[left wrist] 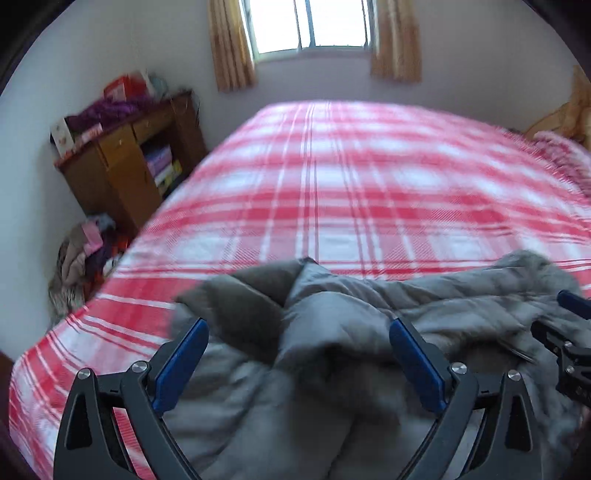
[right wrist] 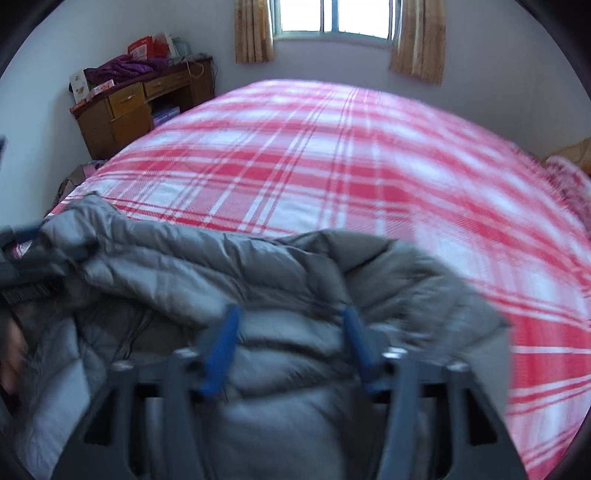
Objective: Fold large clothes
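A grey quilted puffer jacket point(left wrist: 332, 332) lies crumpled on the near end of the bed, and it fills the lower half of the right wrist view as well point(right wrist: 207, 266). My left gripper point(left wrist: 298, 324) hangs over its middle with the blue pads point(left wrist: 181, 365) wide apart, open, nothing pinched. My right gripper point(right wrist: 290, 314) is blurred; its blue fingers point(right wrist: 221, 354) stand apart on either side of a puffed fold of the jacket, and I see no pinch. The right gripper point(left wrist: 569, 332) also shows at the right edge of the left wrist view.
The bed carries a red and white plaid sheet point(left wrist: 332, 177) stretching to the far wall under a window point(left wrist: 310, 26). A wooden cabinet point(left wrist: 122, 162) with clutter on top stands left of the bed, with a pile of clothes point(left wrist: 81, 258) on the floor.
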